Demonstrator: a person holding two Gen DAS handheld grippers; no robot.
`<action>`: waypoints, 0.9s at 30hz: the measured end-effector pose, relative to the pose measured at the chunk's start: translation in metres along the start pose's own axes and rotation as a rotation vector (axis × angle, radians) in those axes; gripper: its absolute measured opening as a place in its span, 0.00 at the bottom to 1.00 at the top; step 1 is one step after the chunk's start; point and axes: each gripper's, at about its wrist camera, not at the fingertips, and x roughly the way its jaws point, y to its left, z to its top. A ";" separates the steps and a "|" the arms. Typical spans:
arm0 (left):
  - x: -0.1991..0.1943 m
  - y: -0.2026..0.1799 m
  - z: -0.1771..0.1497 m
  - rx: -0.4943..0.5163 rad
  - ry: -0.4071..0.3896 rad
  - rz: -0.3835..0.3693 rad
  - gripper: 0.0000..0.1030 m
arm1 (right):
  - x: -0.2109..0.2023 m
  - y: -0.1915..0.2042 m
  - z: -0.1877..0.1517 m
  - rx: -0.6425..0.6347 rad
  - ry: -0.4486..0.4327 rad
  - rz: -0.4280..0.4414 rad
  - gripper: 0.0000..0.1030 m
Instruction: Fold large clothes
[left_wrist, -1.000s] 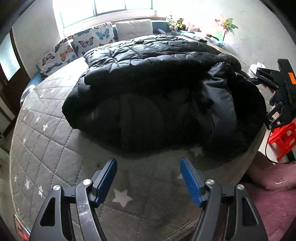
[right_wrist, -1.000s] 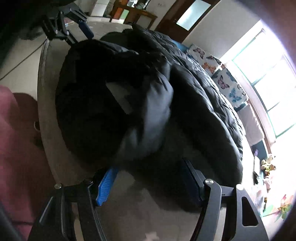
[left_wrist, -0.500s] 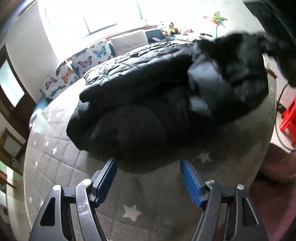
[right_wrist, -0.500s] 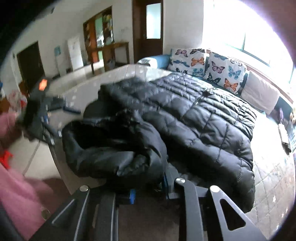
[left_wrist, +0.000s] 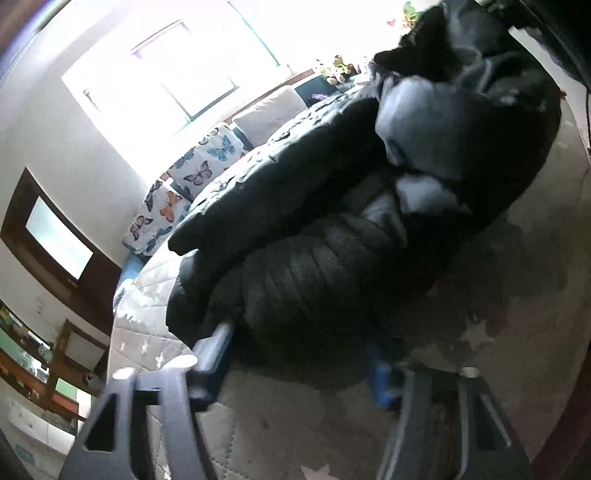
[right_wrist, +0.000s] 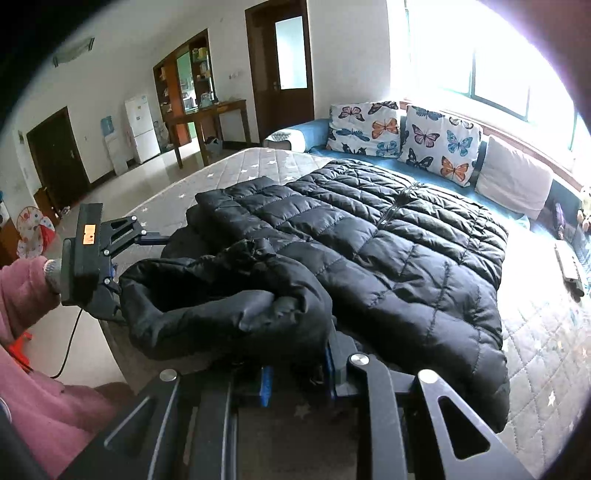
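A black quilted down jacket lies spread on the grey star-patterned mattress. Its hood end is bunched up and raised at the near edge. My right gripper is shut on that bunched fabric, which spills over its fingers. In the left wrist view, the jacket bulges between the blue pads of my left gripper. Its jaws are closing around this puffy roll. The right wrist view shows the left gripper at the jacket's left edge, held by a hand in a pink sleeve.
Butterfly cushions and a plain cushion line the far side under a bright window. Beyond the mattress's left edge are bare floor, a wooden table, a fridge and doors. A red stool stands near the person.
My right gripper has shut on the jacket's hood end and lifted it. My left gripper has rolled and moved in onto the jacket's near roll, and its jaws have narrowed.
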 end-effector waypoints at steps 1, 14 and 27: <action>-0.002 0.004 0.001 -0.022 -0.012 -0.011 0.49 | -0.002 0.001 -0.002 0.001 -0.005 -0.001 0.23; -0.043 0.025 0.004 -0.159 -0.121 -0.061 0.36 | -0.044 0.008 -0.019 0.037 -0.078 -0.005 0.19; -0.092 0.043 -0.006 -0.387 -0.150 -0.123 0.36 | -0.074 0.019 -0.015 0.004 -0.133 0.031 0.18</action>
